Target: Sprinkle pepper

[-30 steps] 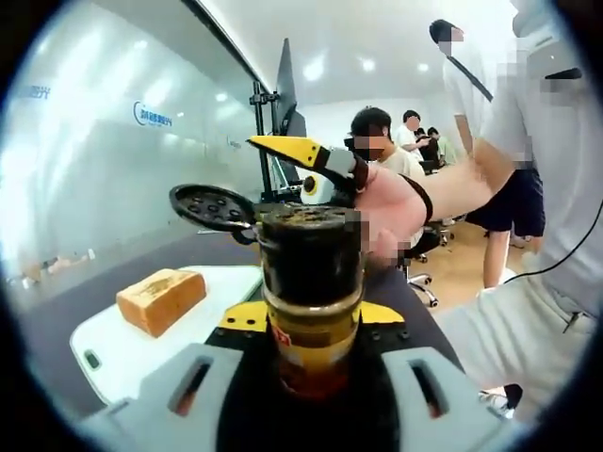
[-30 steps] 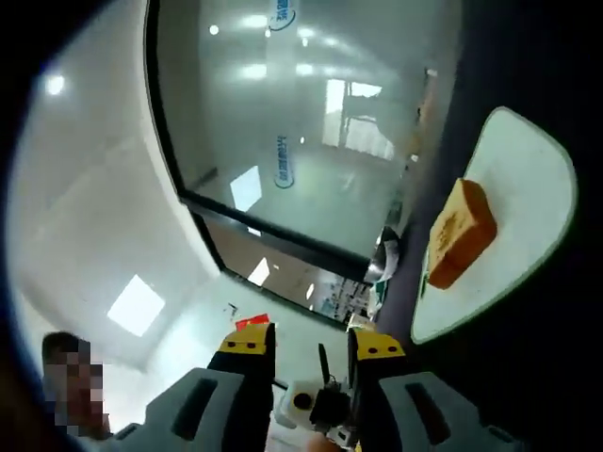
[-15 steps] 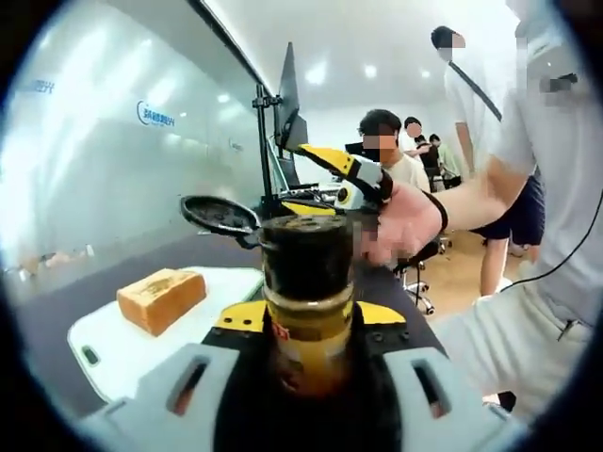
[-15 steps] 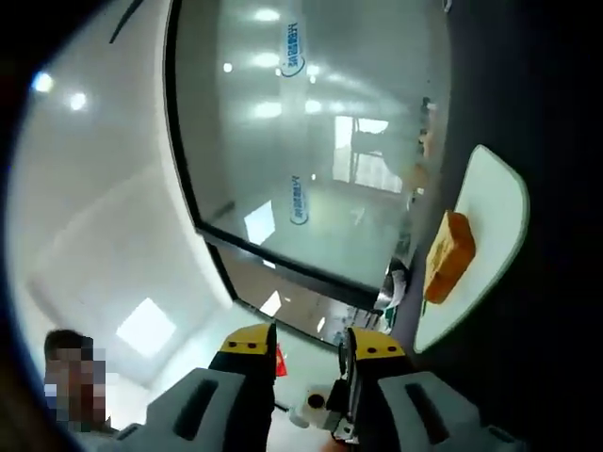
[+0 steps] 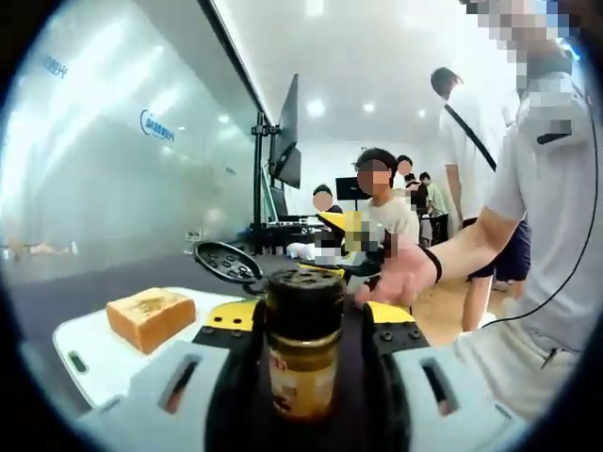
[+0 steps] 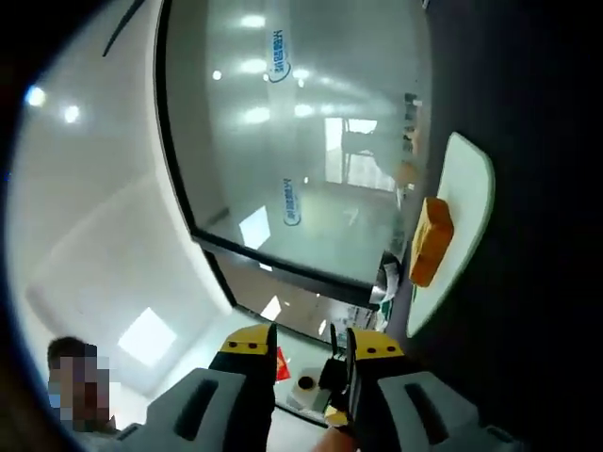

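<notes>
A brown pepper jar point(image 5: 303, 350) with a dark perforated top stands upright between my left gripper's point(image 5: 305, 325) jaws, which are shut on it. Its black flip lid point(image 5: 229, 262) hangs open to the left. A slice of toast point(image 5: 149, 315) lies on a white cutting board point(image 5: 80, 356) at lower left. Behind the jar, a hand point(image 5: 405, 273) holds my right gripper point(image 5: 332, 247), blurred, apart from the jar. In the right gripper view that gripper point(image 6: 311, 344) is open with nothing between its fingers, and the toast point(image 6: 431, 242) sits on the board point(image 6: 468, 184) at right.
The board rests on a dark table point(image 6: 537, 301). A frosted glass wall point(image 5: 104, 179) runs along the left. A monitor on a stand point(image 5: 285, 141) is behind. Several people point(image 5: 382, 193) sit and stand at the right.
The right gripper has drawn back from the jar's top and dropped lower behind it. The lid stays flipped open. The left view has tipped, so jar and toast sit lower.
</notes>
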Tool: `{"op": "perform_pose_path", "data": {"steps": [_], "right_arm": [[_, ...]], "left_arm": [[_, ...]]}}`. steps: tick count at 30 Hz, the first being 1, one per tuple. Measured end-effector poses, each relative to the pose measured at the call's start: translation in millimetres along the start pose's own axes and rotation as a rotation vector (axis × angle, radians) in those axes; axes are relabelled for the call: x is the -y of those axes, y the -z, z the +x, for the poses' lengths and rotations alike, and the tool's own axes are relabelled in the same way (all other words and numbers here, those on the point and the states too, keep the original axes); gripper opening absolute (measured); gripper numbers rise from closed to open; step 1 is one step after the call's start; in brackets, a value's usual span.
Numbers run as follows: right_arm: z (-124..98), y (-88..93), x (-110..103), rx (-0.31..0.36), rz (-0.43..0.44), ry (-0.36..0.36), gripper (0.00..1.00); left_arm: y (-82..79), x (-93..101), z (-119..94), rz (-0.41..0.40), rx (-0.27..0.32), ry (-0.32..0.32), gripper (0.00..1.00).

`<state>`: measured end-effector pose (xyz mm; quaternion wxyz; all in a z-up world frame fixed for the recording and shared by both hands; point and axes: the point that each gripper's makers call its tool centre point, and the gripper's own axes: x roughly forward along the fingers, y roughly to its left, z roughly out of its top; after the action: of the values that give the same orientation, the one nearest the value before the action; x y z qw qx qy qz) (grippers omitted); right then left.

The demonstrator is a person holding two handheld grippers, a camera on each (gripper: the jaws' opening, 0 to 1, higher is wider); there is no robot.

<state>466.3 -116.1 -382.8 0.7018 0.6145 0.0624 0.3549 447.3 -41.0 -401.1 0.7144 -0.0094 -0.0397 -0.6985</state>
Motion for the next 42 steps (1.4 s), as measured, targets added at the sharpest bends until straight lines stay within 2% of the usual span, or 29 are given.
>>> {"op": "perform_pose_path", "data": {"steps": [2,3,8,11,13,21,26,34,41,42], "right_arm": [[-0.2,-3.6,-1.9,0.022,-0.012,-0.008,0.25],[0.1,-3.5,-1.8,0.020,-0.010,-0.009,0.25],[0.4,-0.4,3.7,0.007,-0.011,0.013,0.24],[0.0,1.1,2.5,0.007,-0.012,0.011,0.24],[-0.5,1.2,2.8,0.005,-0.006,0.009,0.24],[-1.5,3.9,3.4,0.003,0.000,0.014,0.23],[-3.1,3.9,8.0,-0.002,-0.008,0.032,0.22],[-3.9,2.6,5.7,0.009,0.001,0.011,0.22],[-2.6,3.5,7.6,0.027,-0.007,0.026,0.20],[-2.8,2.6,10.4,0.039,0.003,0.052,0.20]], "left_arm": [[-8.8,0.0,-0.7,-0.023,0.039,0.005,0.33],[-5.6,0.7,-0.7,-0.052,0.024,0.007,0.32],[-1.7,-5.8,5.2,-0.044,0.022,0.000,0.31],[-0.4,-8.1,5.7,-0.058,0.016,-0.001,0.24],[-0.3,-9.7,6.3,-0.061,0.016,0.000,0.24],[-1.1,-15.3,7.7,-0.057,0.019,0.008,0.22],[-2.0,-18.8,5.0,-0.055,0.020,-0.004,0.22],[-6.3,-24.2,6.2,-0.020,0.021,-0.033,0.21],[-38.2,-34.6,8.9,-0.016,0.086,-0.094,0.21],[-45.3,-36.1,9.7,-0.007,0.101,-0.104,0.21]]}}
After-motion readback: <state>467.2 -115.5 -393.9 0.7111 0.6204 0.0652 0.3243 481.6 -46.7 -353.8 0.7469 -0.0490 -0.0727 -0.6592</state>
